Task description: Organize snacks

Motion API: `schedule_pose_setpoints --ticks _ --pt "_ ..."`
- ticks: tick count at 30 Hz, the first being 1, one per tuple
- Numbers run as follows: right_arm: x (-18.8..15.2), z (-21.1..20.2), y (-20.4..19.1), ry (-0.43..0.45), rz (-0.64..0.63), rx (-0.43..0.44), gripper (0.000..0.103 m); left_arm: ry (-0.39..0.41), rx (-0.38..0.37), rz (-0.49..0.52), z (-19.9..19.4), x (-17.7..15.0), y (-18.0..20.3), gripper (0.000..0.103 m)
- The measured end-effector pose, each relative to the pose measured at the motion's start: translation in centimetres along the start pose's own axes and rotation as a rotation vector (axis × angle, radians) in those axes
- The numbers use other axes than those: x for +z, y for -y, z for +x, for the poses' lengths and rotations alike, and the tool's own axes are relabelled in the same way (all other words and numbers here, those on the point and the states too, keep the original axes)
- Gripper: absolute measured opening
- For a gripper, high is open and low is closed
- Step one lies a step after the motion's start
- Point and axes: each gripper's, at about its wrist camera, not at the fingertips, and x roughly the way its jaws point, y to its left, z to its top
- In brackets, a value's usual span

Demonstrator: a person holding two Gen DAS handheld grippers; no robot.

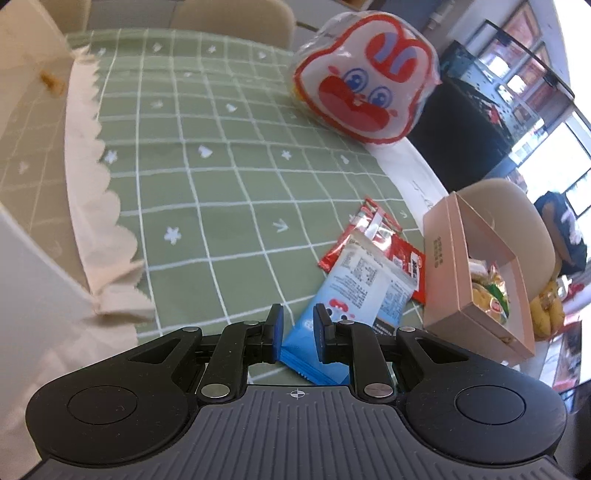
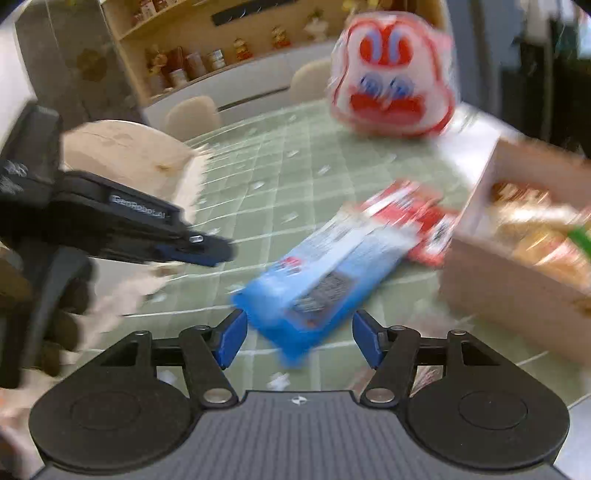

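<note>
A blue snack packet [image 1: 354,288] [image 2: 317,280] lies flat on the green checked tablecloth [image 1: 207,177], with one end resting on a red packet [image 1: 384,240] [image 2: 417,218]. My left gripper [image 1: 298,325] hovers over the blue packet's near end, jaws nearly together and nothing between them. It also shows from the side as the left gripper [image 2: 218,253], held above the cloth. My right gripper [image 2: 299,338] is open, and the packet's near corner lies between its pads, untouched. Right of the packets stands a pink box [image 1: 443,258] [image 2: 498,280] holding several wrapped snacks.
A large bag printed with a red and white rabbit face [image 1: 365,77] [image 2: 391,77] stands at the table's far side. A white scalloped cloth [image 1: 96,192] lies along the left. Beige chairs [image 1: 229,18] ring the table, and shelves with jars [image 2: 192,62] line the back wall.
</note>
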Motion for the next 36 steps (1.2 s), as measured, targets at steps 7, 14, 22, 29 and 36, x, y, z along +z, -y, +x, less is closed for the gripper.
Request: schedule_pose_setpoints --ticks 7,14,22,29,36 --pt "-1.8 1.7 2.0 -0.1 -0.028 -0.294 0.064 0.02 0.027 0.454 0.7 -0.3 6.8 0.02" --pt "-5.0 -2.2 6.3 -0.084 0.113 -0.316 0.067 -0.061 0.081 0.697 4.1 -3.4 11.3 0.024" --pt "-7.0 -3.4 6.5 0.003 0.138 -0.322 0.077 -0.148 0.025 0.732 6.1 -4.5 11.8 0.06" --pt "-6.8 -2.8 6.4 0.019 0.139 -0.321 0.085 -0.172 -0.075 0.62 6.4 -3.6 11.1 0.076" --pt "-6.8 -2.7 6.3 0.019 0.137 -0.32 0.087 -0.15 -0.067 0.626 5.8 -3.4 11.4 0.074"
